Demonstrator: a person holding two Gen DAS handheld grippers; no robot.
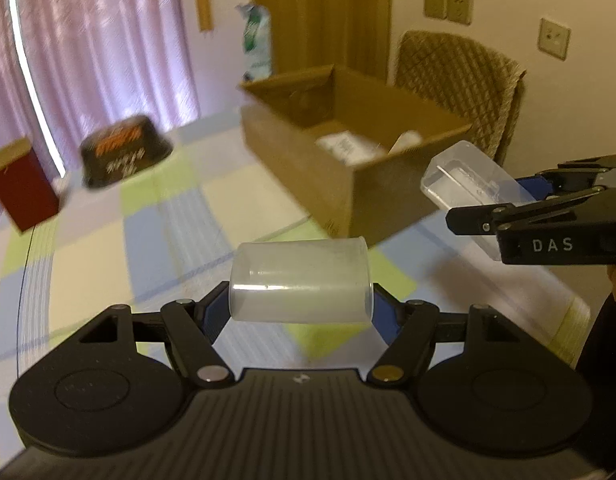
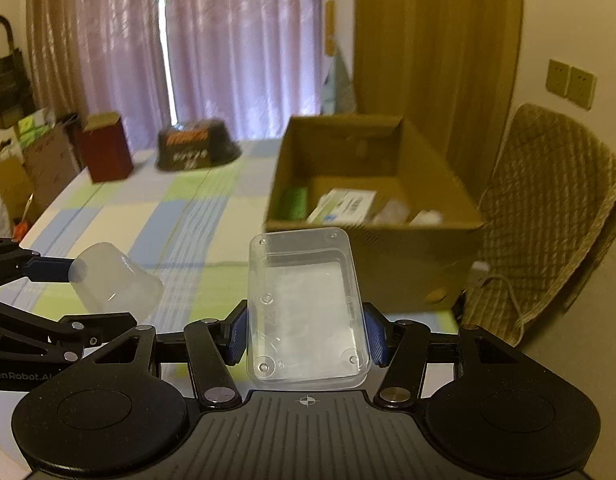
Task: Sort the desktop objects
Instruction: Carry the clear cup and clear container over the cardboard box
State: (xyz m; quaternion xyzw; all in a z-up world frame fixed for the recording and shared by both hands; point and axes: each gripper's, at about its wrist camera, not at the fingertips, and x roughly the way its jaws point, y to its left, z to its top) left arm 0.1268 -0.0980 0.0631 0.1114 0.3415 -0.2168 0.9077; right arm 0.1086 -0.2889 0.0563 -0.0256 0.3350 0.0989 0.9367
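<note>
The left hand-held gripper clamps a cloudy plastic cup lying sideways, mouth rightward; the right hand-held gripper clamps a clear box, long axis pointing toward the cardboard box.

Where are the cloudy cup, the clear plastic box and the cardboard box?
cloudy cup (image 1: 301, 284), left wrist view, middle of its side wall.
clear plastic box (image 2: 305, 308), right wrist view, middle of its flat face.
cardboard box (image 2: 408, 276), right wrist view, near outer wall.

Home: curtains, quilted chair, tablecloth.
</note>
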